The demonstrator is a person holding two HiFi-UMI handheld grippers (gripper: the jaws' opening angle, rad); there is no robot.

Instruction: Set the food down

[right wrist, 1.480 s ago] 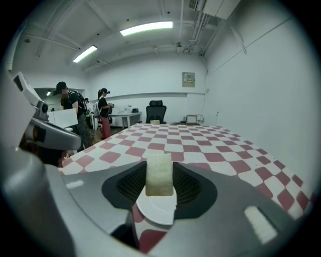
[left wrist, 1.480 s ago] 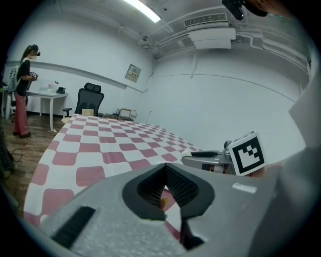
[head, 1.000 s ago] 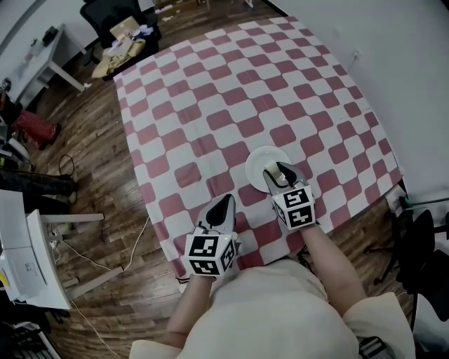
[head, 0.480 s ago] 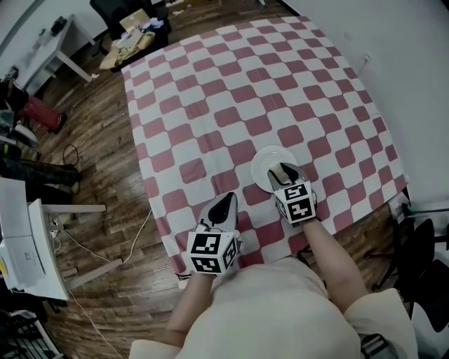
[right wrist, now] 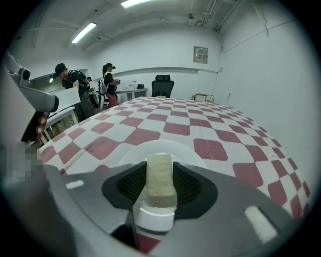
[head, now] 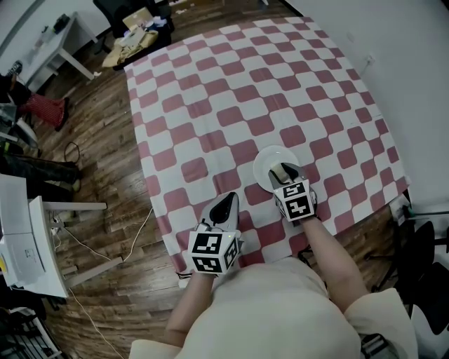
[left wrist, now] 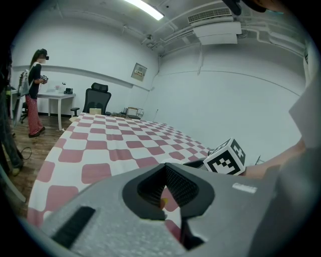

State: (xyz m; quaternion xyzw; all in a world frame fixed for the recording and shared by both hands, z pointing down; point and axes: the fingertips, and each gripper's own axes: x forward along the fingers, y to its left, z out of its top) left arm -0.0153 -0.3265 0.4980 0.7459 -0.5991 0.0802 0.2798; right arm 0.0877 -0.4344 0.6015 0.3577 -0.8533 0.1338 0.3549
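Observation:
A white plate lies on the red-and-white checked tablecloth, near the table's front right. My right gripper hovers over the plate's near edge, shut on a pale beige block of food. In the right gripper view the food stands upright between the jaws, and the plate shows just beyond it. My left gripper rests over the cloth to the plate's left. Its jaws are together in the left gripper view, with nothing clearly held.
A white wall runs close along the table's right side. Wooden floor with cables lies to the left. A black office chair and a white desk stand past the far end. People stand far off.
The head view has shifted slightly. Both grippers keep nearly the same places, with the right one still holding the food over the plate's near edge.

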